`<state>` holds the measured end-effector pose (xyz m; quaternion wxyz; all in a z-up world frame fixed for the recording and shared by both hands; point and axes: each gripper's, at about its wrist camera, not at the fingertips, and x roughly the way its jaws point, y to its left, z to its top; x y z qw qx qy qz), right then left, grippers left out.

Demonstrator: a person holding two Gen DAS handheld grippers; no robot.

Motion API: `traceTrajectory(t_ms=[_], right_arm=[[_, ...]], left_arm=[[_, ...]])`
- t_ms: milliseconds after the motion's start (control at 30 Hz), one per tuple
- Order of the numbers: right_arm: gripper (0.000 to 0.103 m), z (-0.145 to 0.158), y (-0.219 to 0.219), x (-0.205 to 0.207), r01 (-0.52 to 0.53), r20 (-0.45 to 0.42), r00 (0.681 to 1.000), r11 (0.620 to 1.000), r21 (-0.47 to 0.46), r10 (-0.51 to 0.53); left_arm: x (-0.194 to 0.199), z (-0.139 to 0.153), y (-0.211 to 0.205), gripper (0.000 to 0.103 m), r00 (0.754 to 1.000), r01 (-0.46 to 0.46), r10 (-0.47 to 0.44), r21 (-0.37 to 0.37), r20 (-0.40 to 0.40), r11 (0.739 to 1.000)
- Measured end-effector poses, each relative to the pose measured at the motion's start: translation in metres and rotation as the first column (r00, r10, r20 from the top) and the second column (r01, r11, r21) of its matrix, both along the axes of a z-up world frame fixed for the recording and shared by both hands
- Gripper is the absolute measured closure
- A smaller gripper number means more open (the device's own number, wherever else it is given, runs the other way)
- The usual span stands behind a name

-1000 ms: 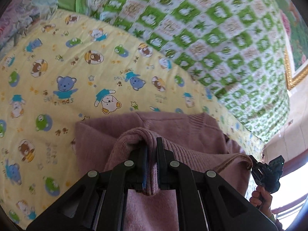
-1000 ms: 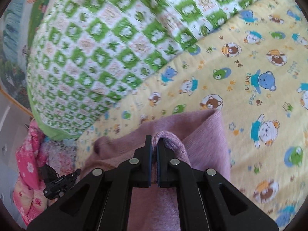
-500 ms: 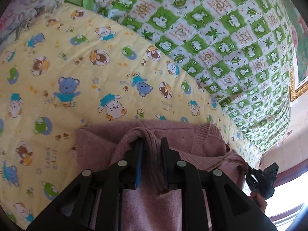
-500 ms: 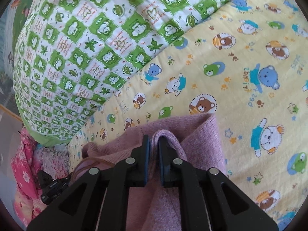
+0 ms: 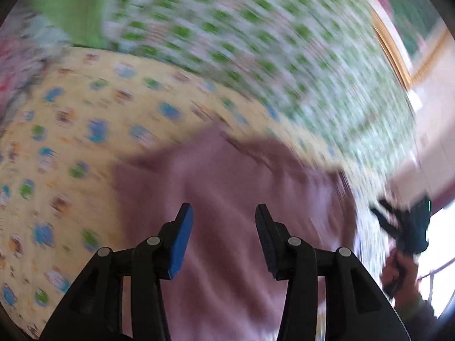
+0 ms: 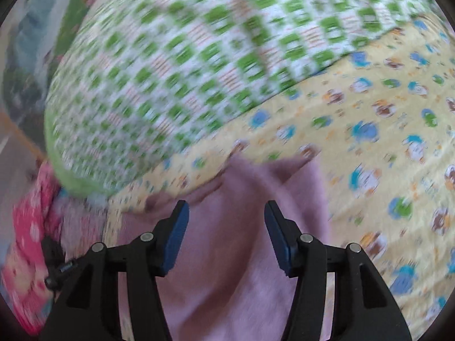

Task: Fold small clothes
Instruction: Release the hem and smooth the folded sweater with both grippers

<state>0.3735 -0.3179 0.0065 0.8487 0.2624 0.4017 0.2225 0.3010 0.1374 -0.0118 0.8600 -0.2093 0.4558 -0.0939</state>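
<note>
— How were the tools?
— Both released. The left tool (image 5: pixel 221 237) and the right tool (image 6: pixel 226 234) had fingers spread, gripping nothing, each above the pink sweater (image 5: pixel 227 187).
— And the sweater?
— Lower centre of both frames, lying on the yellow bear-print sheet (image 6: pixel 384 142). A green checked quilt (image 6: pixel 184 65) filled the upper frame. Everything was blurred.

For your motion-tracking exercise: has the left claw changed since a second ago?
Yes. The left claw has opened and released the pink sweater, which now lies on the yellow bear-print sheet.
</note>
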Motion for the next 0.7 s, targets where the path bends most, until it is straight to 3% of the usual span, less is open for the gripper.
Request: traceTrajectory(t_ms=[100,200,333,400,467,600,667,700], right_arm=[[0.048,-0.005,0.044,-0.016,-0.189,0.013,0.981,0.978,-0.083,0.191],[0.05,-0.015,0.087,-0.027,-0.366,0.006,0.929,0.917,-0.157,0.371],[0.05,-0.03,0.119,-0.027,-0.497,-0.021,0.863,0.842,-0.21,0.505],[0.05,-0.04,0.128,-0.021,-0.515,-0.046,0.852,0.818,-0.256,0.522],[0.05,-0.055,0.132,-0.001,-0.511,-0.086,0.856,0.807,-0.295,0.51],[0.052,-0.067,0.117,0.047,-0.399,-0.099,0.916,0.851,-0.342,0.39],[0.062,-0.065,0.101,0.072,-0.327,-0.091,0.945,0.893,-0.31,0.314],[0.07,-0.064,0.097,0.081,-0.305,-0.092,0.952,0.901,-0.308,0.29]], left_arm=[[-0.016,-0.012,-0.053,0.057,0.986,0.167,-0.166,0.031,-0.02,0.986],[-0.024,-0.027,-0.098,0.057,0.957,0.29,-0.286,0.09,-0.05,0.953],[-0.024,-0.042,-0.128,0.057,0.927,0.375,-0.369,0.135,-0.069,0.917],[-0.016,-0.051,-0.136,0.057,0.921,0.389,-0.38,0.174,-0.088,0.904],[-0.005,-0.06,-0.136,0.057,0.921,0.39,-0.376,0.195,-0.105,0.9],[0.033,-0.069,-0.123,0.061,0.933,0.354,-0.335,0.166,-0.132,0.92],[0.051,-0.064,-0.115,0.06,0.944,0.325,-0.308,0.18,-0.115,0.929],[0.06,-0.059,-0.11,0.062,0.958,0.283,-0.264,0.241,-0.109,0.928]])
